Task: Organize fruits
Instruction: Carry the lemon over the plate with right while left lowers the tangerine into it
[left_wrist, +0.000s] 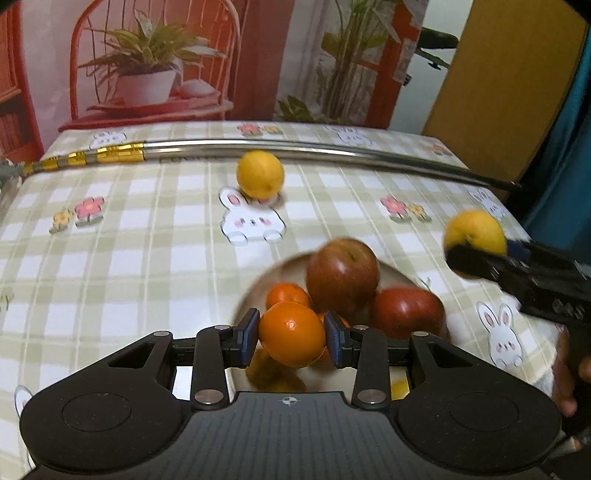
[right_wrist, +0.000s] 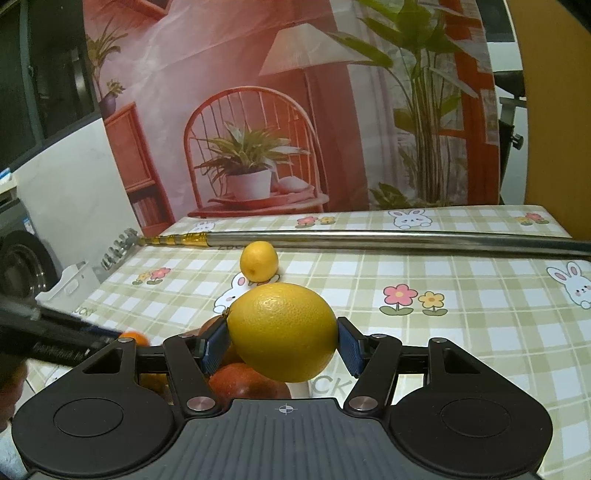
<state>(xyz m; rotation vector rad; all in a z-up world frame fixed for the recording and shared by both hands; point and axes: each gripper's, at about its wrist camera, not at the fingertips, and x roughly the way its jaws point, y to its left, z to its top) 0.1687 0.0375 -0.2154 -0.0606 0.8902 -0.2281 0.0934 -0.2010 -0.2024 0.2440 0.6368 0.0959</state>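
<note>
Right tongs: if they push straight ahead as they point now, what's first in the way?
Likely the loose lemon on the table, almost dead ahead of the right tongs, which already grip a lemon. Beyond it lies the metal pole. Depth is uncertain.

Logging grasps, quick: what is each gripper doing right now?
Left gripper: shut on an orange, above the bowl of fruit.
Right gripper: shut on a lemon.
</note>
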